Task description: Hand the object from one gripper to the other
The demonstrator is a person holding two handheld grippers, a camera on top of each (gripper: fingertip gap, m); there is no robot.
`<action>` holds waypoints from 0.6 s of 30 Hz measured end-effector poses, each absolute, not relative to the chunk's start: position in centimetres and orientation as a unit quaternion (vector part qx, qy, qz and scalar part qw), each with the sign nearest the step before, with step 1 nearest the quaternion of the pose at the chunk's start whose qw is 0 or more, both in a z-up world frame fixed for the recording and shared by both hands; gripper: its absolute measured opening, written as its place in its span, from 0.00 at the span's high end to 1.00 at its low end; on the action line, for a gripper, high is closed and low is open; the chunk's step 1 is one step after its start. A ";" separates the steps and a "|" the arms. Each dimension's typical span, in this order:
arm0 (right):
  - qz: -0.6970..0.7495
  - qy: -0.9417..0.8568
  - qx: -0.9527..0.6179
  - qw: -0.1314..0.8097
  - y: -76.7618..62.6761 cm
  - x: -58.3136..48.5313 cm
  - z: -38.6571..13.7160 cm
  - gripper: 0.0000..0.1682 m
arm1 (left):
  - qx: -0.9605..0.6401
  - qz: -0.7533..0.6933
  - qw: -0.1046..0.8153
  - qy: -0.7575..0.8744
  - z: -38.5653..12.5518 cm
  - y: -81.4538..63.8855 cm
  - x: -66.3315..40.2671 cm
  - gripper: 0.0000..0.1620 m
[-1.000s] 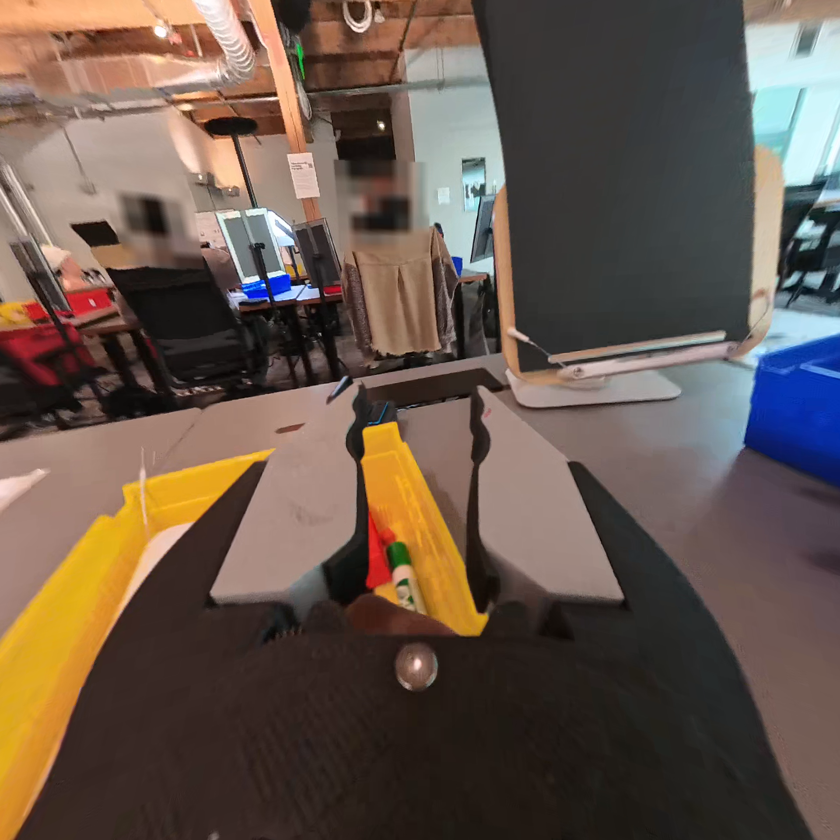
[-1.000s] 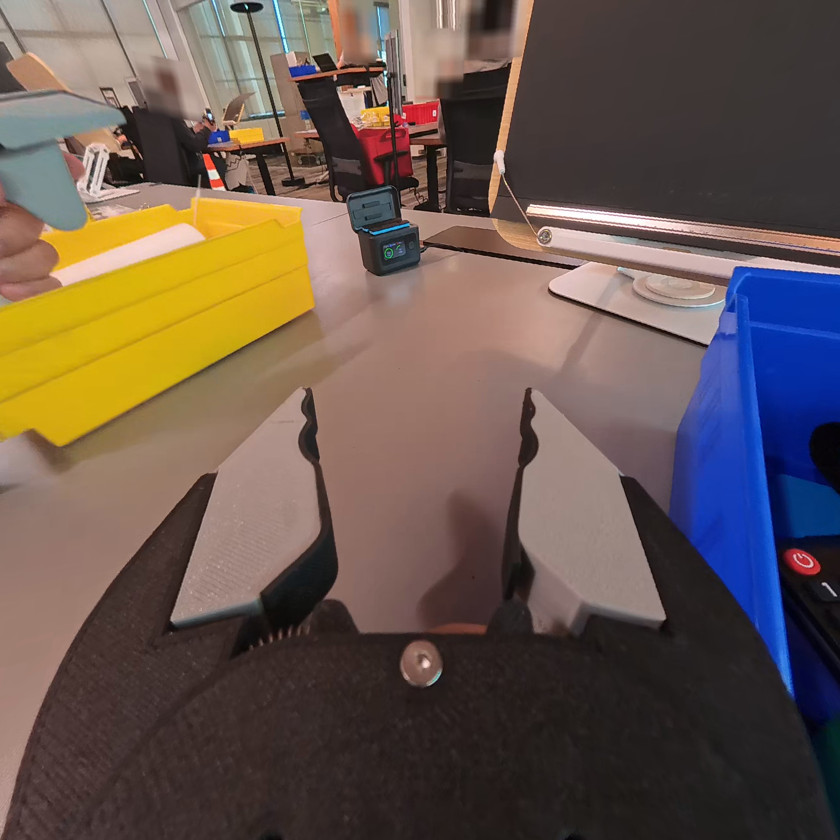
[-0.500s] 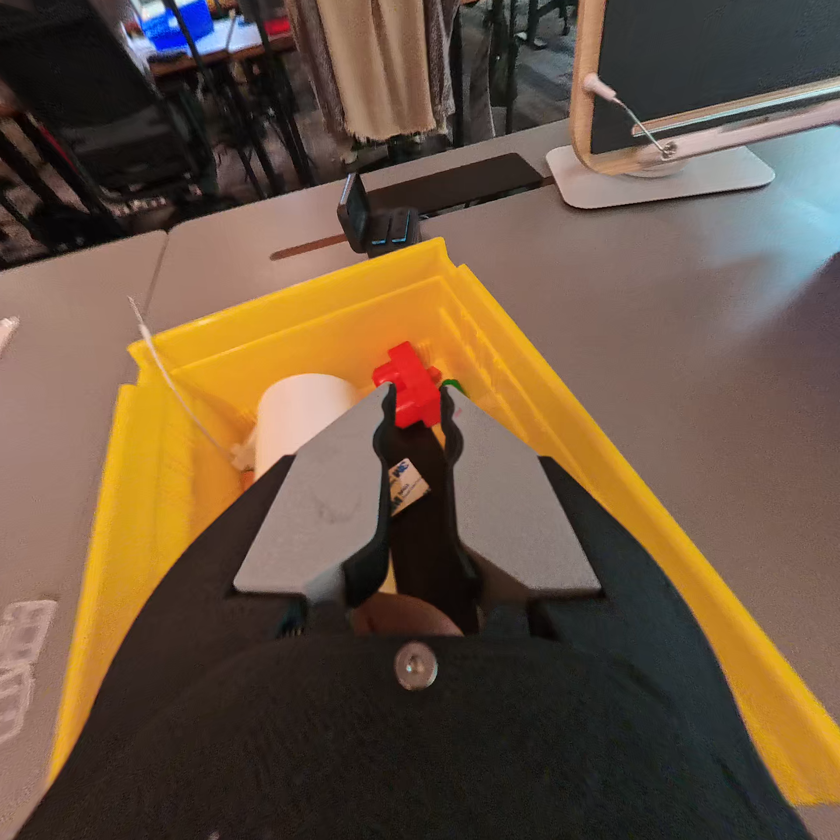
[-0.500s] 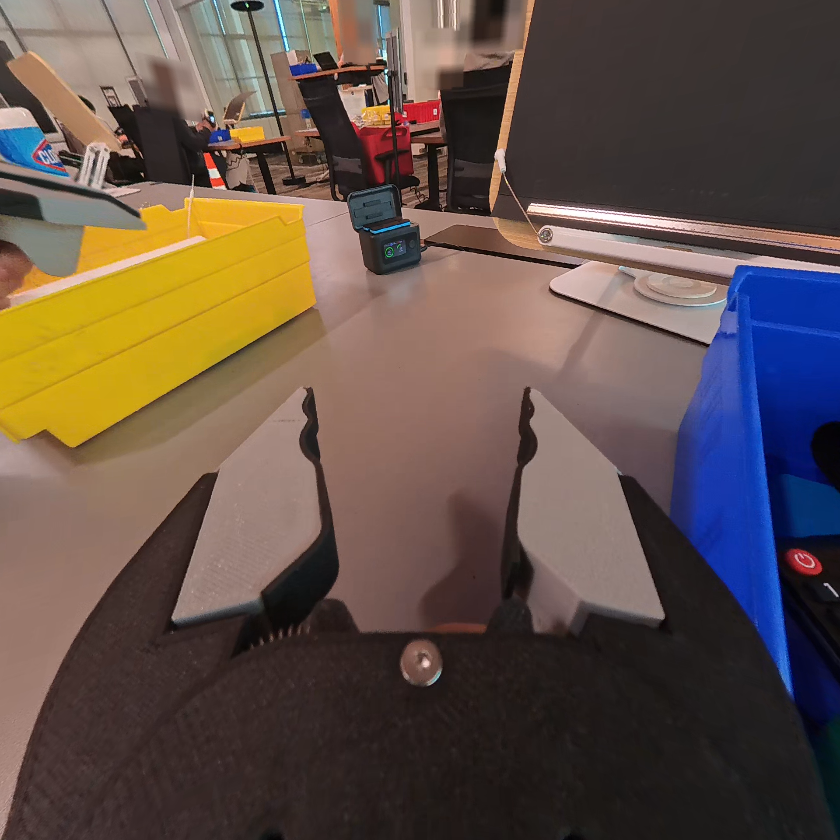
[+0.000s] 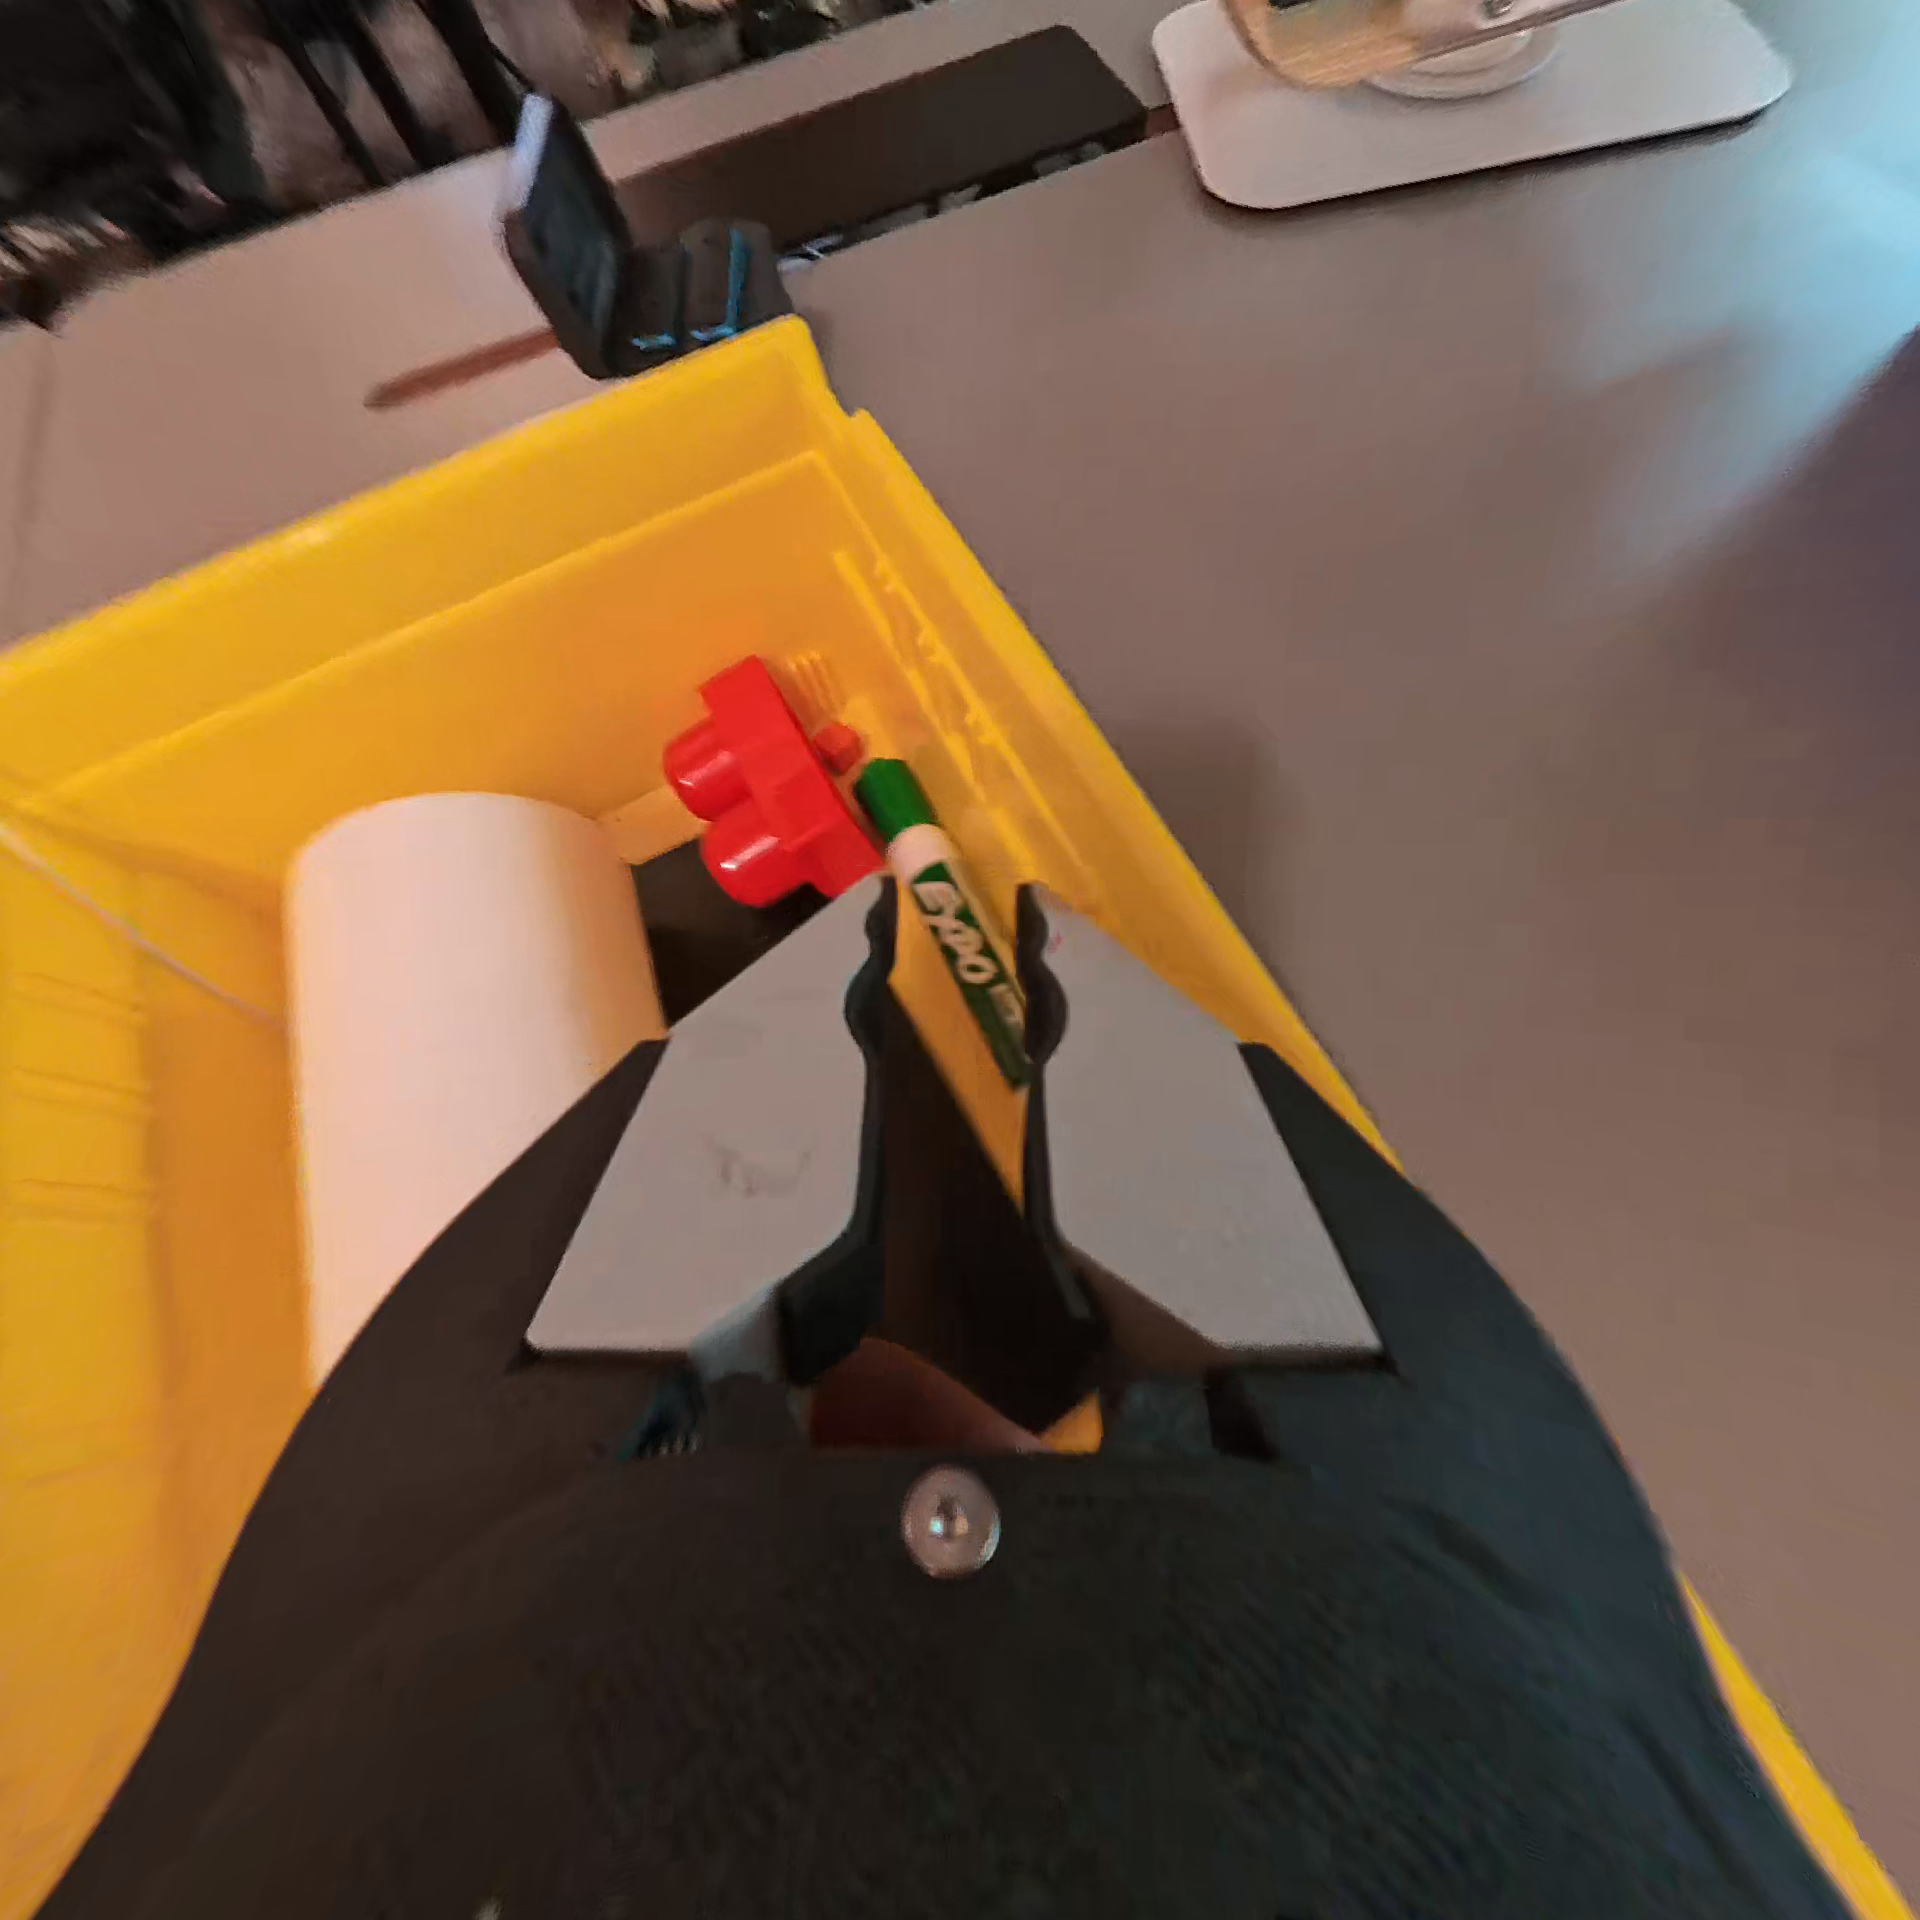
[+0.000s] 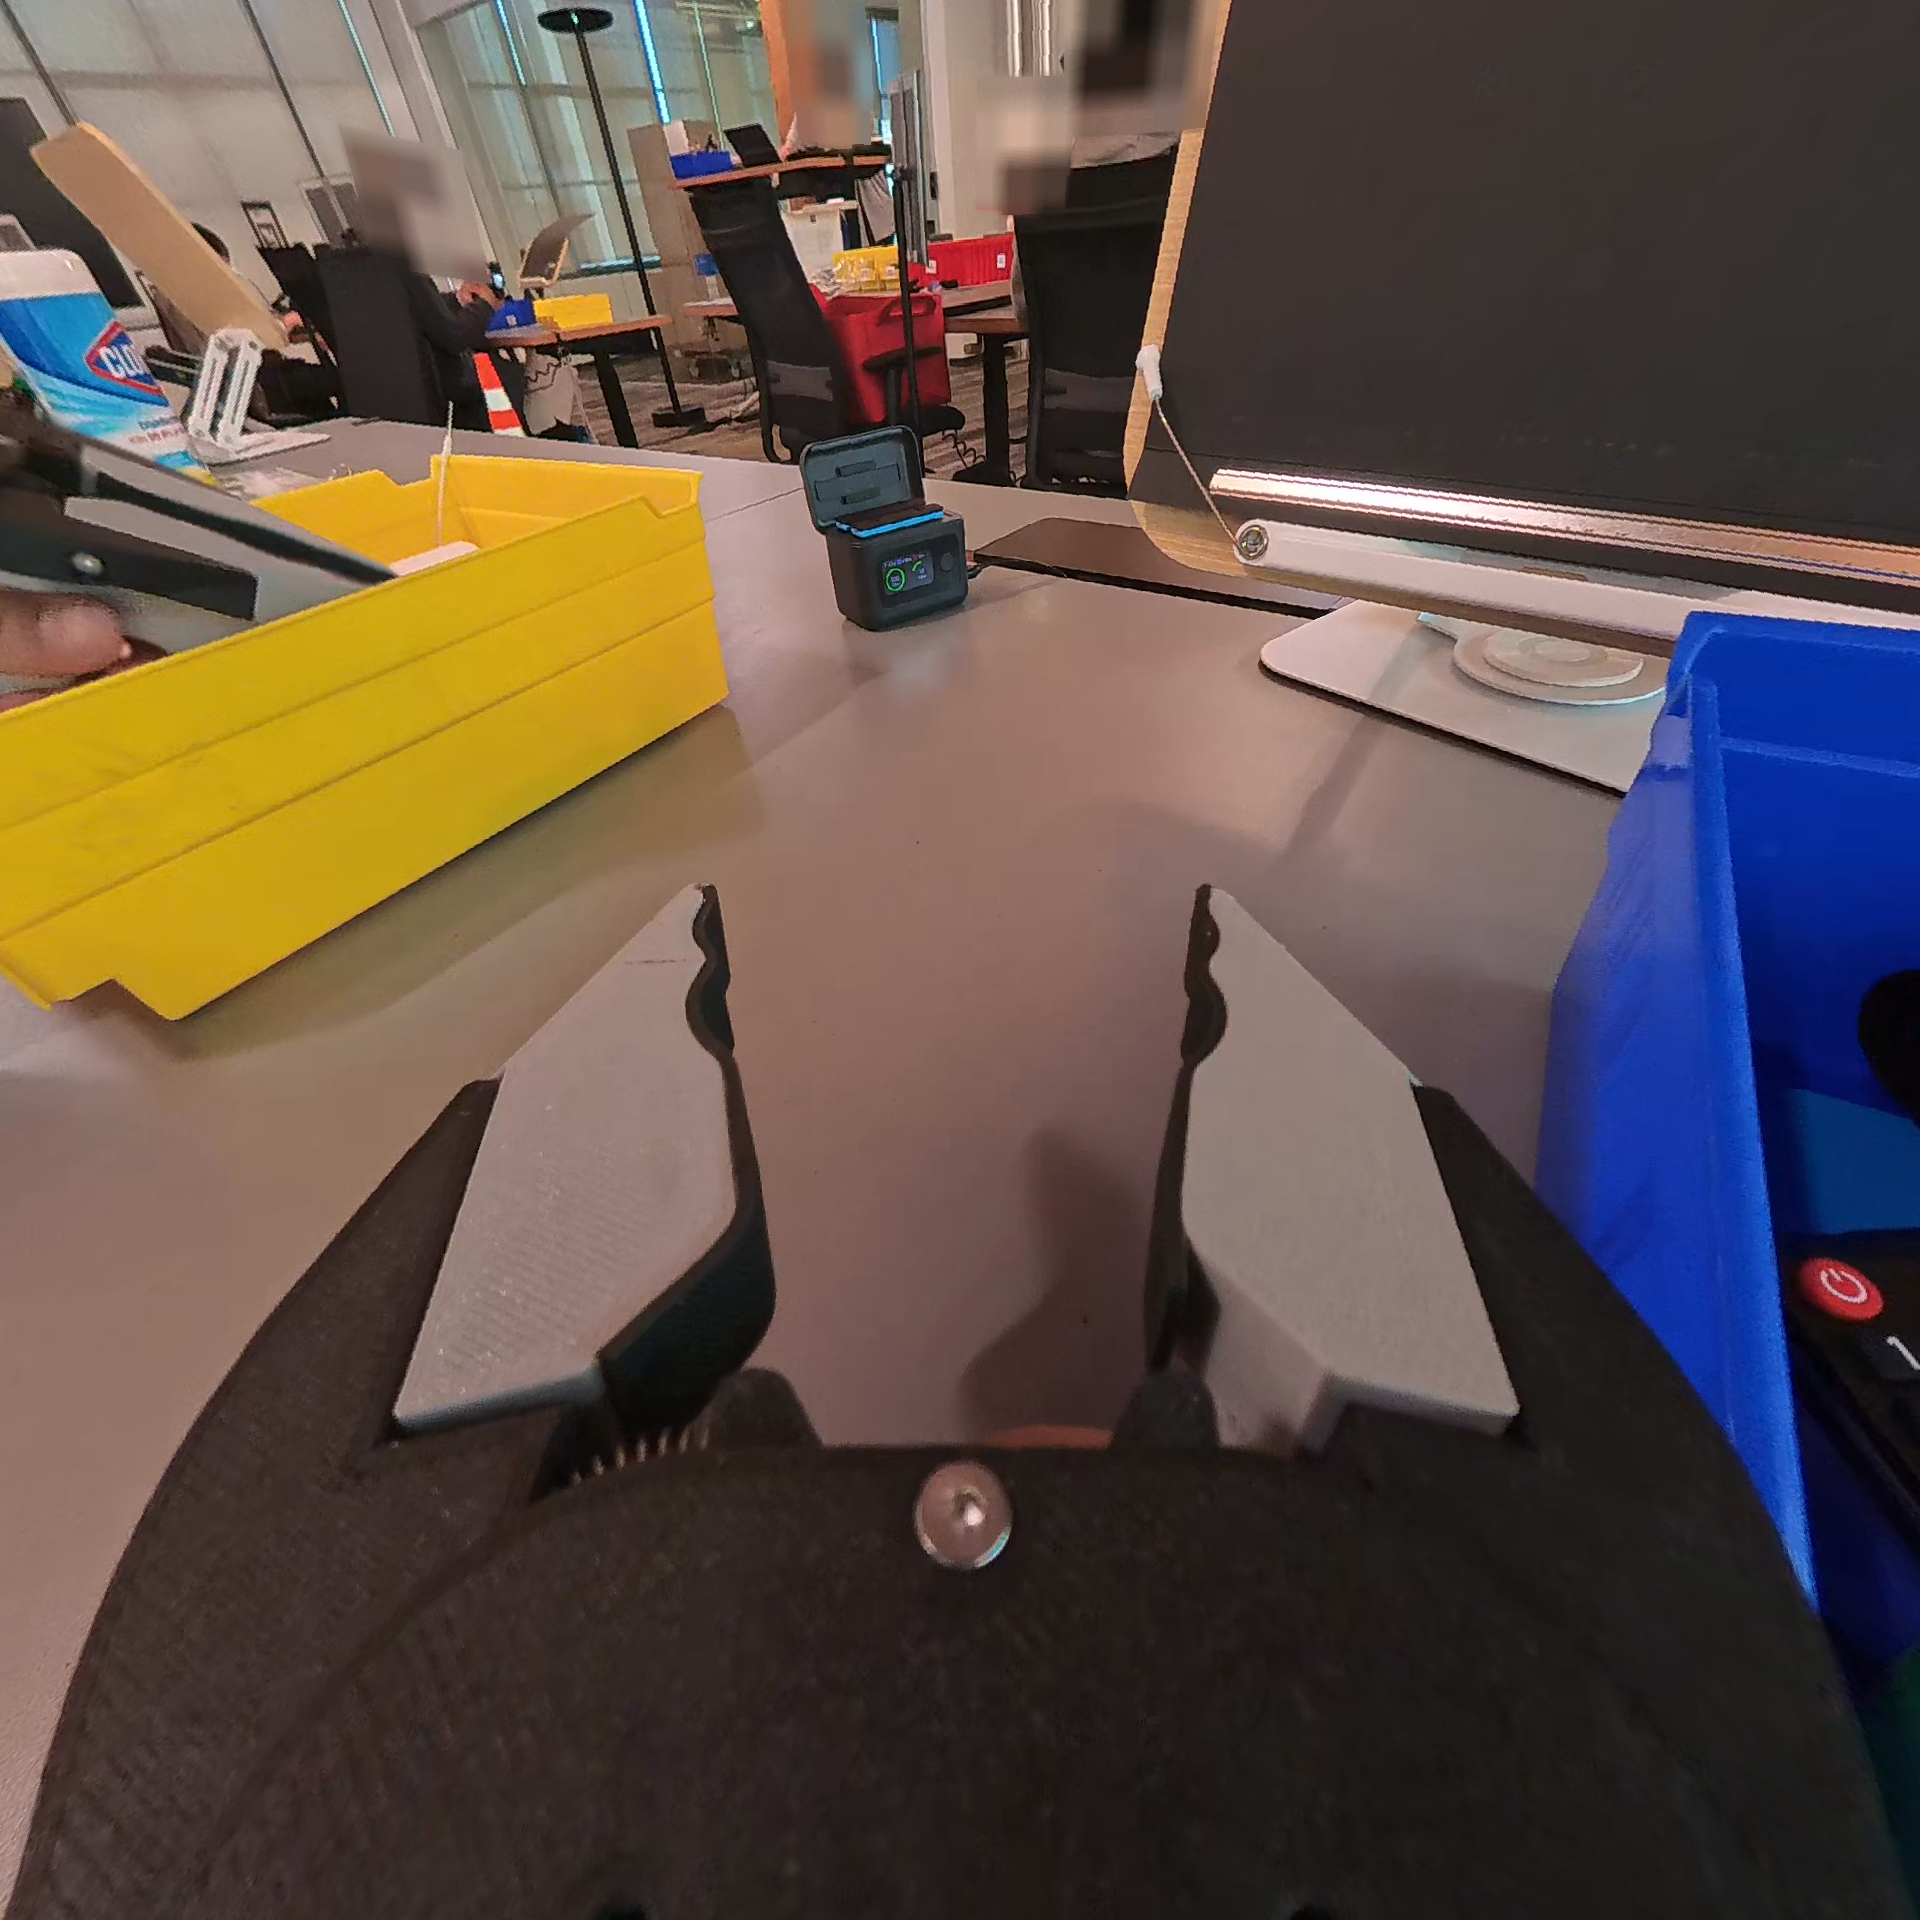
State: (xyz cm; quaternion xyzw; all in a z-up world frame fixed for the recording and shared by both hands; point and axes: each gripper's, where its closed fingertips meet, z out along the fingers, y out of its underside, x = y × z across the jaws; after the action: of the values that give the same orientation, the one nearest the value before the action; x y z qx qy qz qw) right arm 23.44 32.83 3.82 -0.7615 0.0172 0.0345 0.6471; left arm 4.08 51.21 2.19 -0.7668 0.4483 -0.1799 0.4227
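The left gripper [image 5: 951, 914] reaches into the yellow bin [image 5: 436, 582], its fingers parted around a green marker [image 5: 940, 894] lying beside a red block [image 5: 769, 790] and a white roll [image 5: 447, 997]. At right, the right gripper [image 6: 954, 914] hovers spread wide and empty over the grey table [image 6: 987, 790], near a blue bin [image 6: 1662, 987].

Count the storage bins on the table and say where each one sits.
2. The yellow bin sits on the table's left, with the left claw inside it. The blue bin is at the right edge, beside the right claw.
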 end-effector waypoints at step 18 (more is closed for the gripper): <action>0.035 0.016 -0.762 0.646 32.8 23.4 3.8 0.49 | -0.828 -0.107 0.330 0.440 -4.5 53.0 4.0 0.79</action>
State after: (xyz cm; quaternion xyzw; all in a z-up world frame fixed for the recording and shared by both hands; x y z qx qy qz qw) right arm 23.40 32.83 3.80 -0.7620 0.0157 0.0348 0.6465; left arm 3.96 52.95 -4.53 -0.8281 0.4403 -0.1072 0.3300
